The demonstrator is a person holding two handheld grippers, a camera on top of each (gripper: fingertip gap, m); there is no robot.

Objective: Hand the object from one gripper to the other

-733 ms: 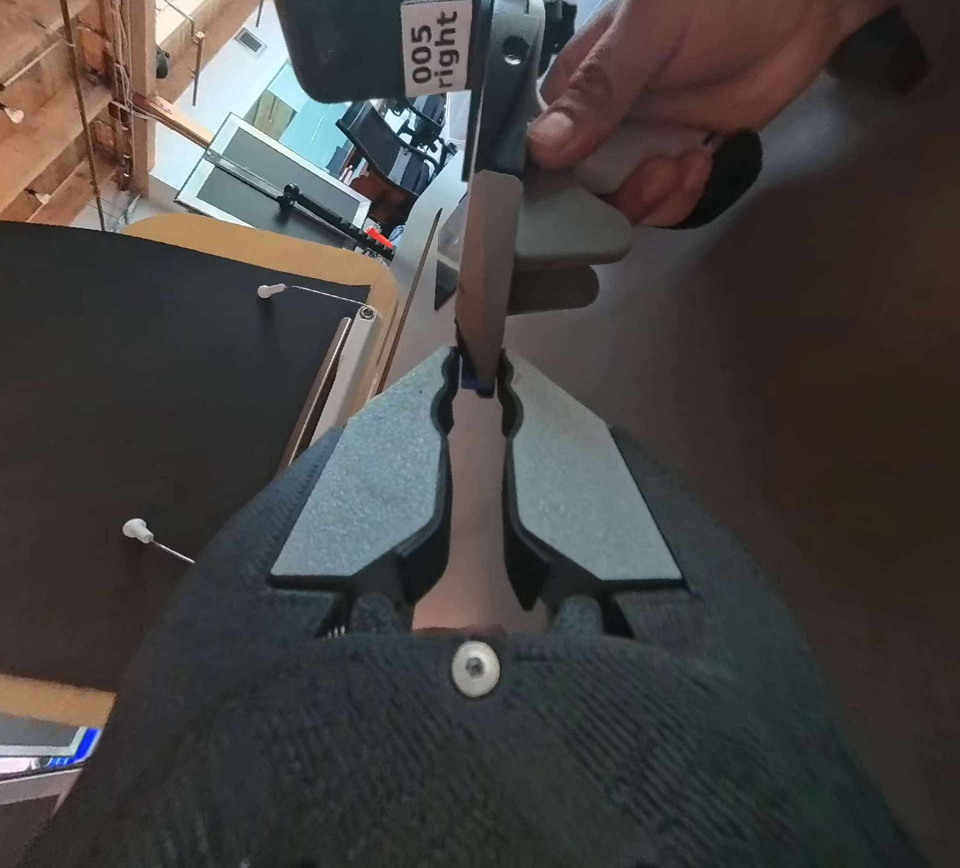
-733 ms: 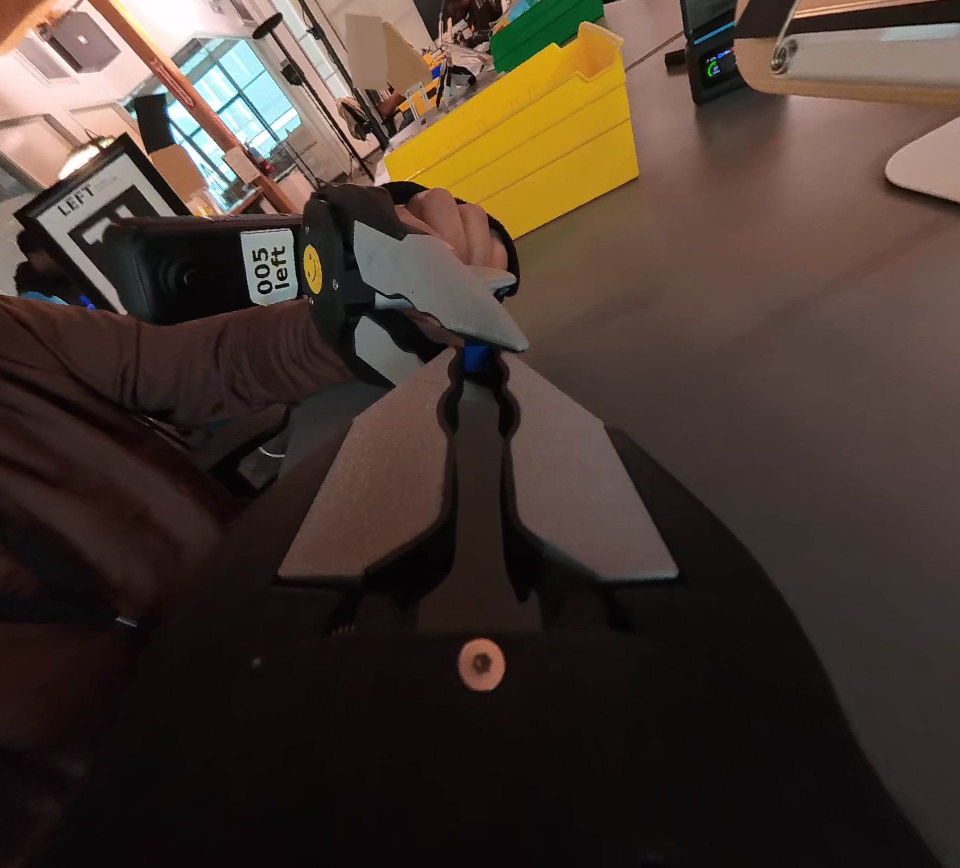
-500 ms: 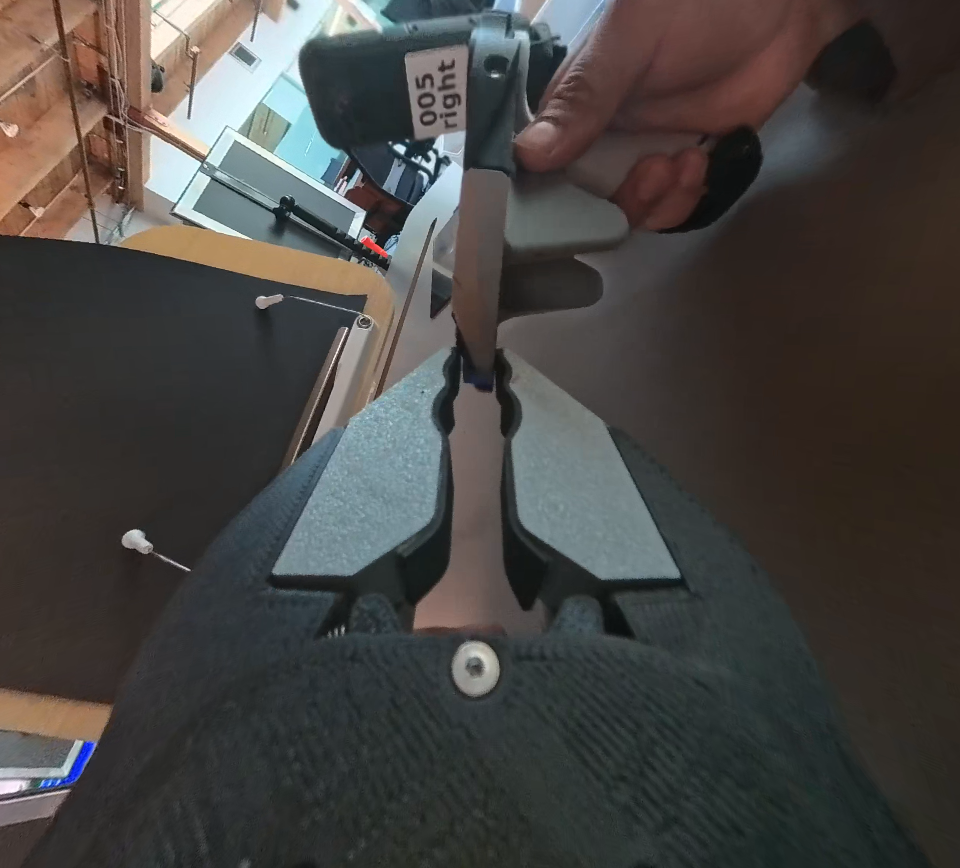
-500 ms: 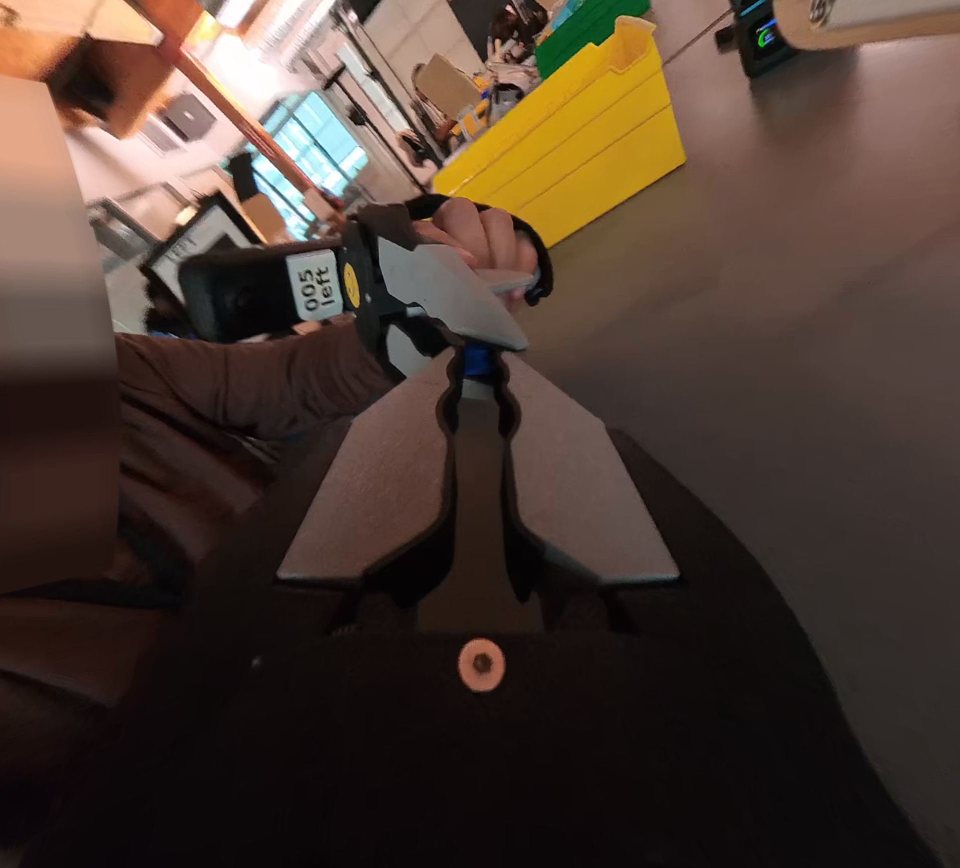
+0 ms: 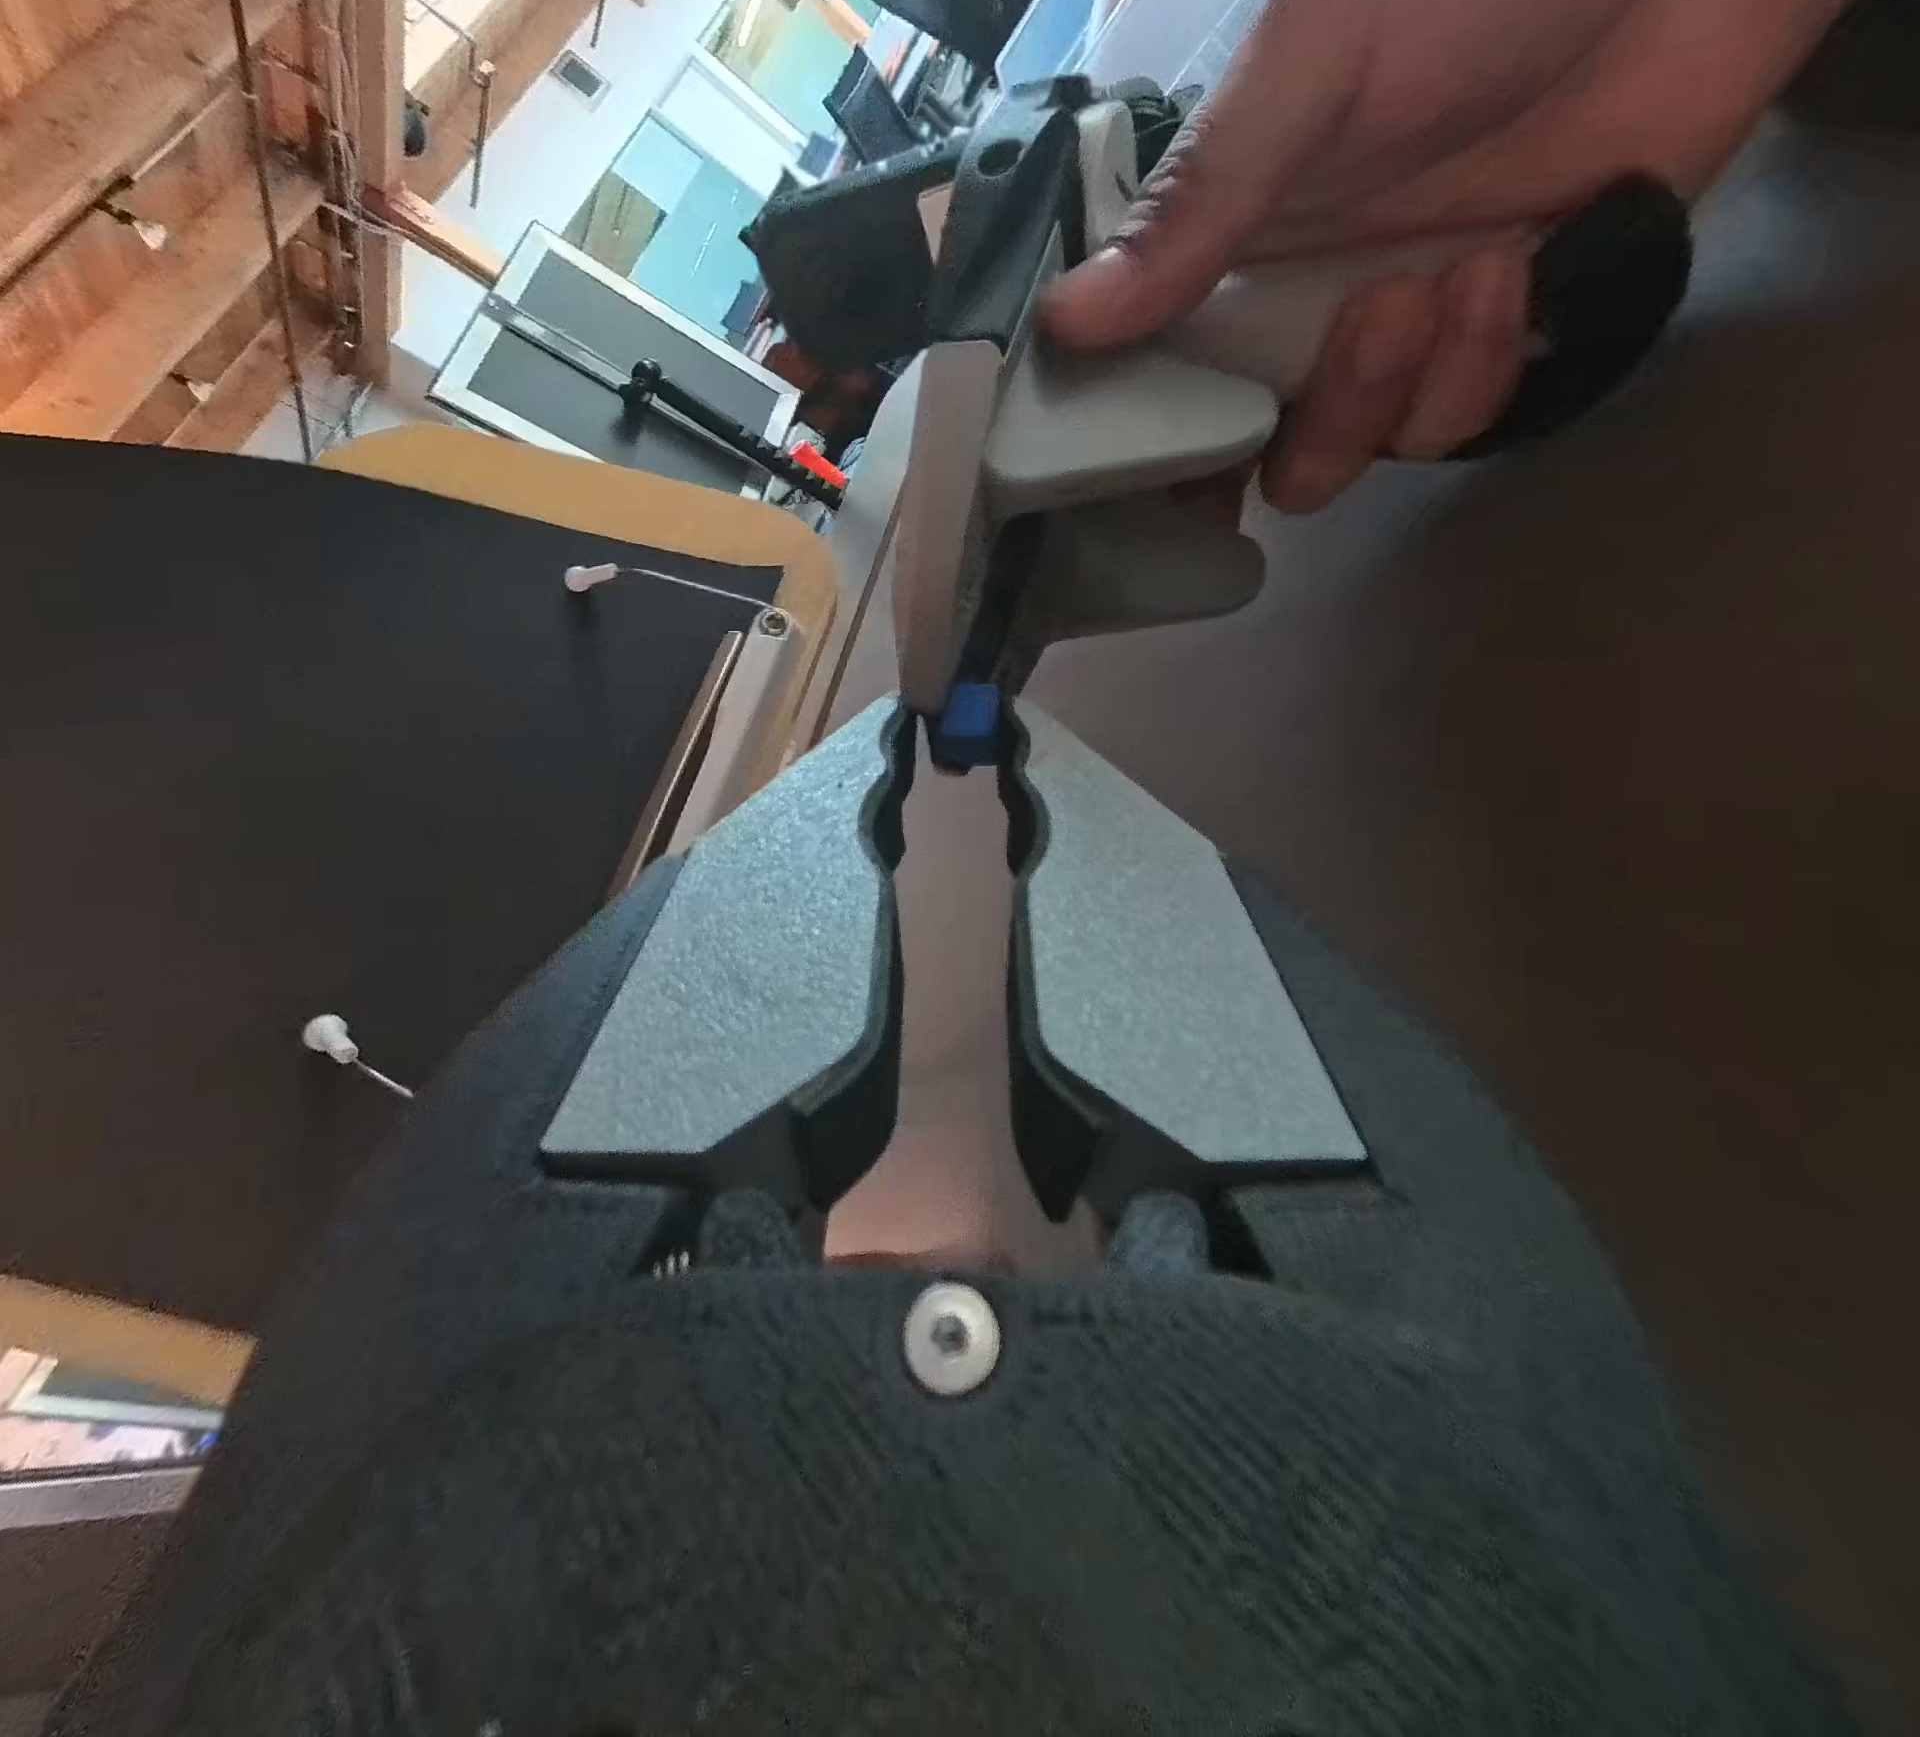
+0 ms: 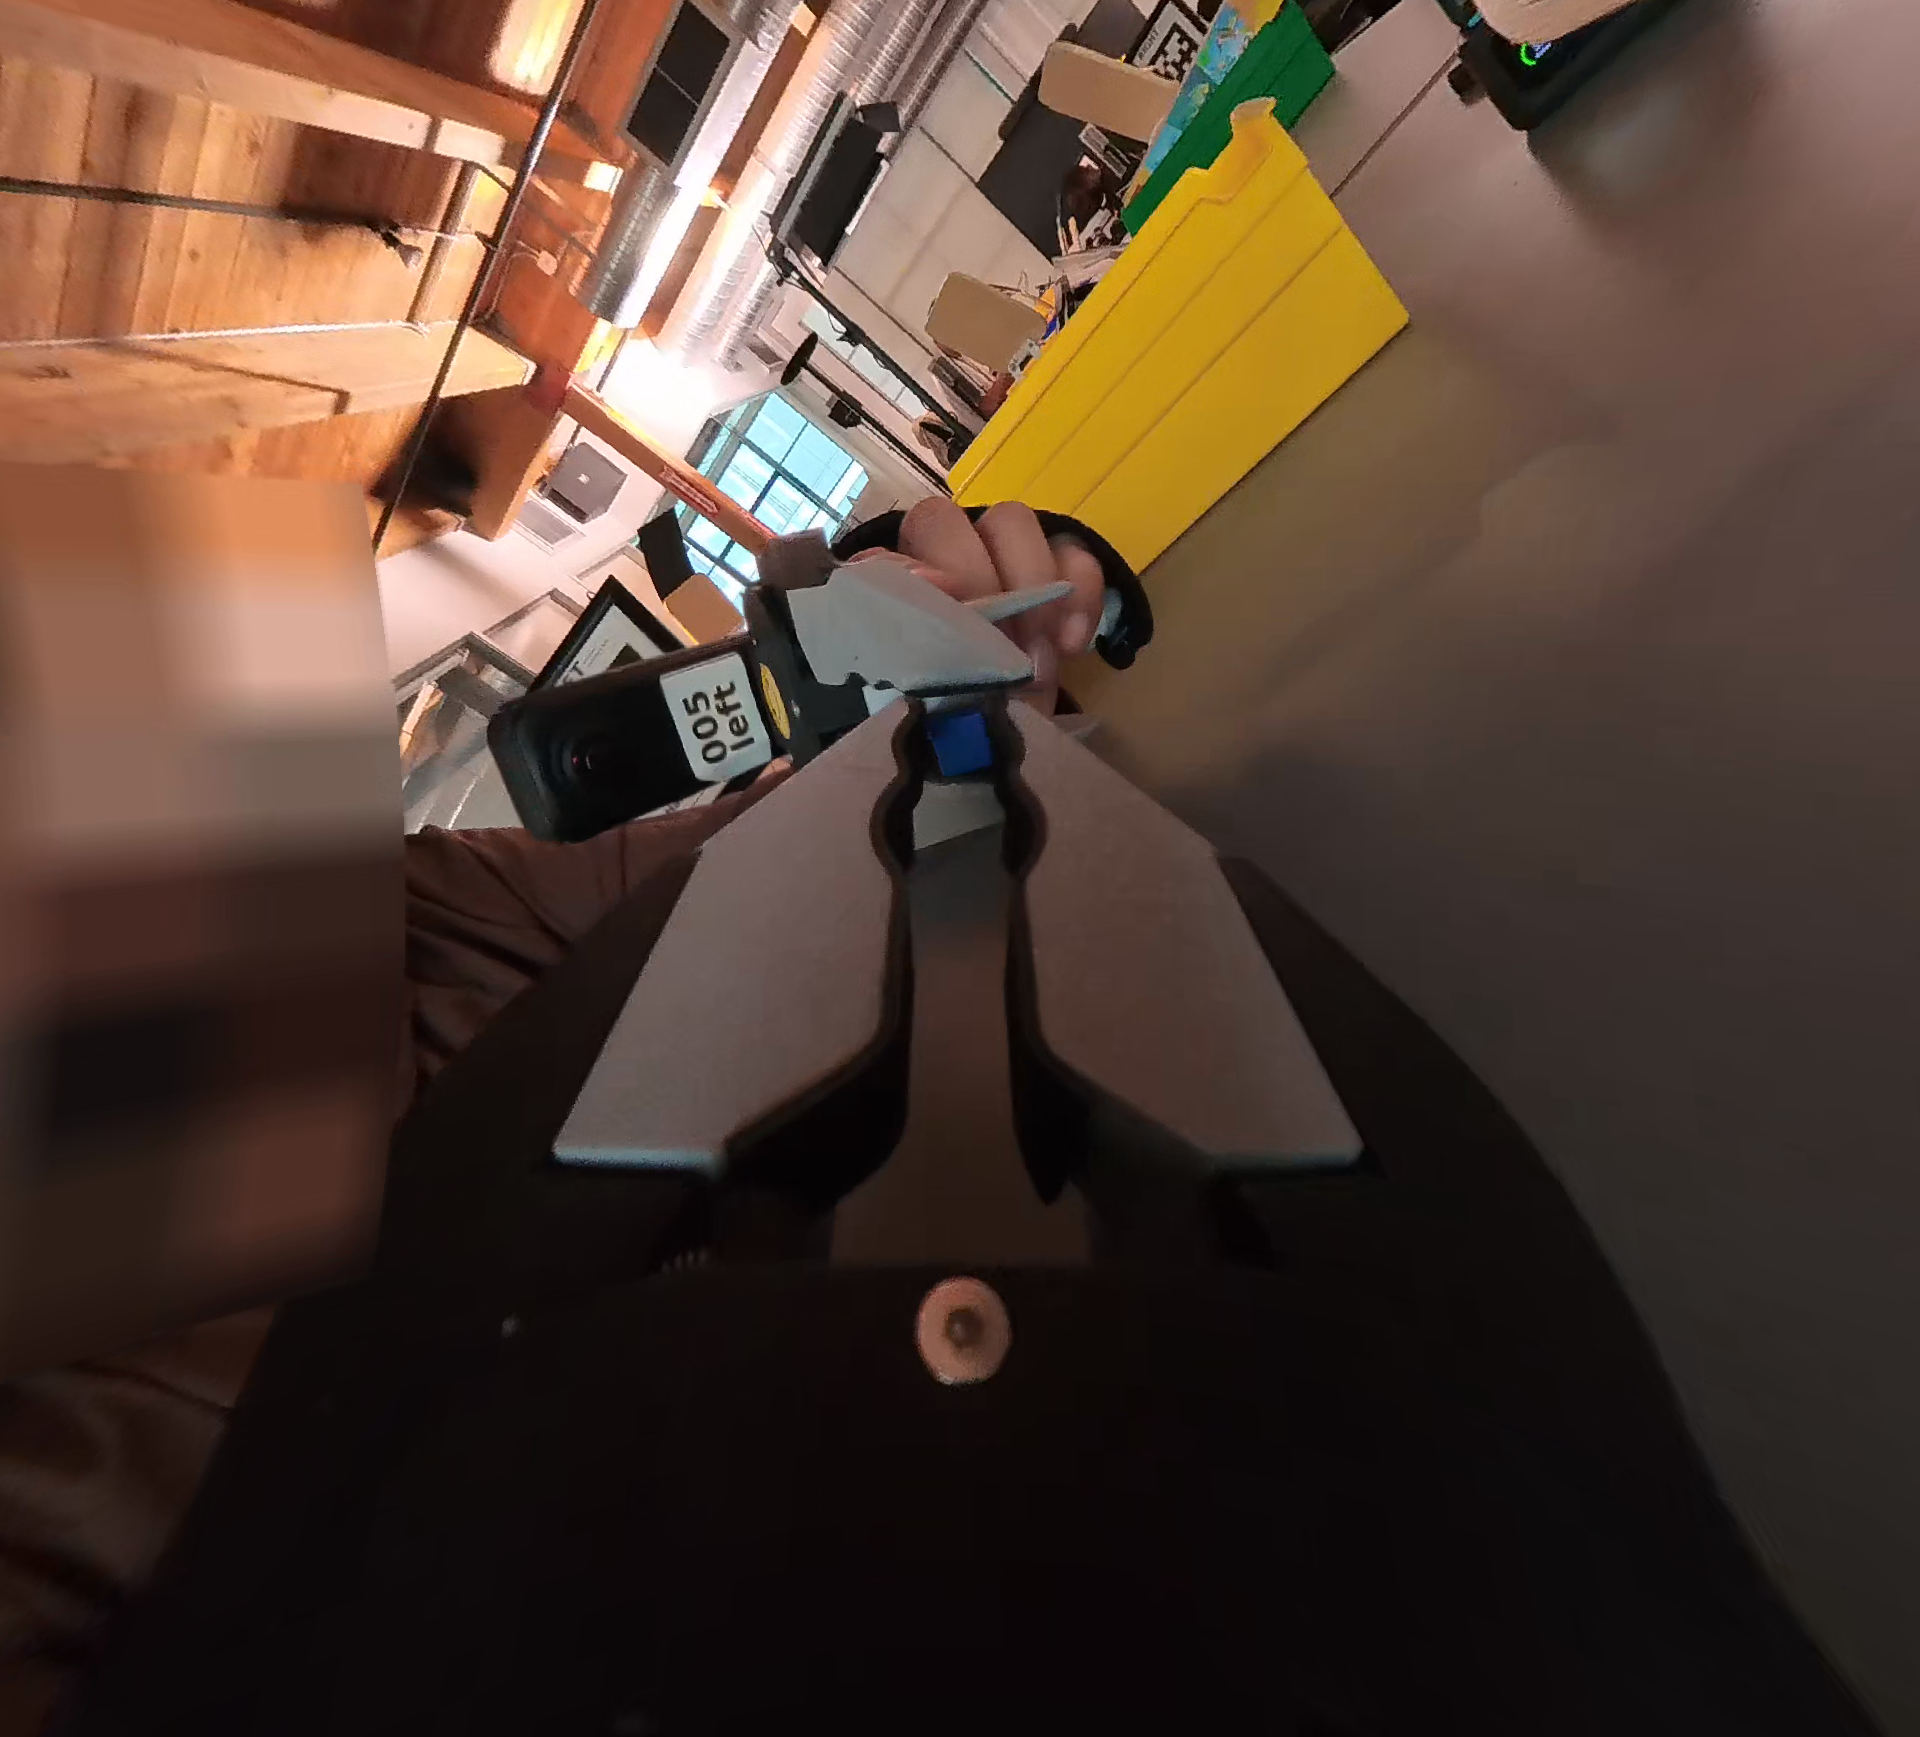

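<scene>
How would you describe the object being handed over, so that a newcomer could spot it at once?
Start where the left gripper and right gripper meet tip to tip above the dark tabletop. Pinched between those grey fingertips sits a small blue block. It is the only blue thing among grey and black parts.

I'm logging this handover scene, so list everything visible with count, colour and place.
block: 1, blue, between both grippers' tips
yellow bins: 1 stack, yellow, on the table beyond the left gripper
green bin: 1, green, beyond the yellow bins
board: 1, black, wooden edge, left of the left gripper
pins: 2, white-tipped, on the board
table: 1, grey
left gripper: 1, grey-black, jaws around the block
right gripper: 1, grey-black, likewise
hands: 2, each holding a gripper
</scene>
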